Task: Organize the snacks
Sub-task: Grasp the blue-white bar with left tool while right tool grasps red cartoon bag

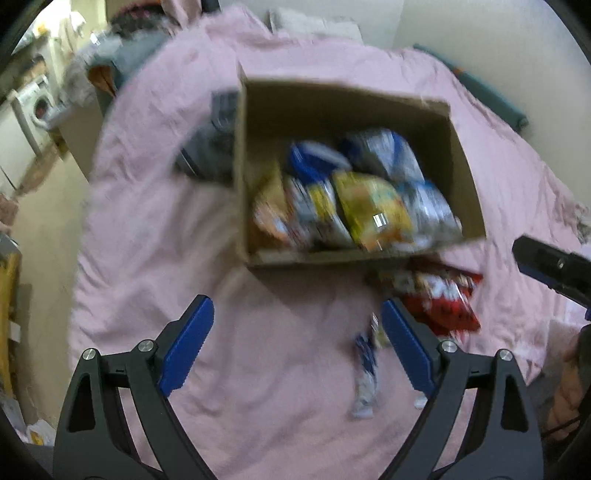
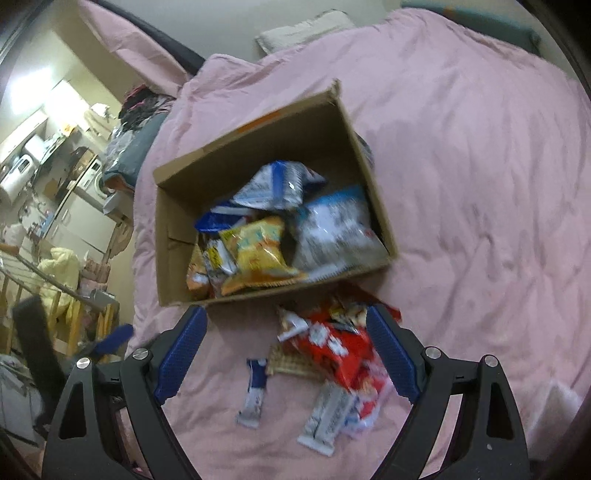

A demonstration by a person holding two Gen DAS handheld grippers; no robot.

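- Hovering my left gripper (image 1: 297, 341) over pink bedding (image 1: 155, 221), fingers spread, nothing held.
- My right gripper (image 2: 286, 350) is spread too, empty.
- Cardboard box (image 2: 177, 236) on the bed holds snack bags (image 2: 258, 251).
- Red packet (image 2: 340, 354) and small bars (image 2: 255, 391) lie just beside it.
- Washing machine (image 1: 35, 107) far left; room cluttered.

Cardboard box (image 2: 173, 236) sits on the bed (image 2: 461, 155), snack bags (image 2: 258, 251) piled inside toward its near end. Loose snack packets (image 2: 332, 354) lie on the bed just in front of the box's near right corner. Pillow (image 2: 299, 29) lies behind the box at the bed's far edge.
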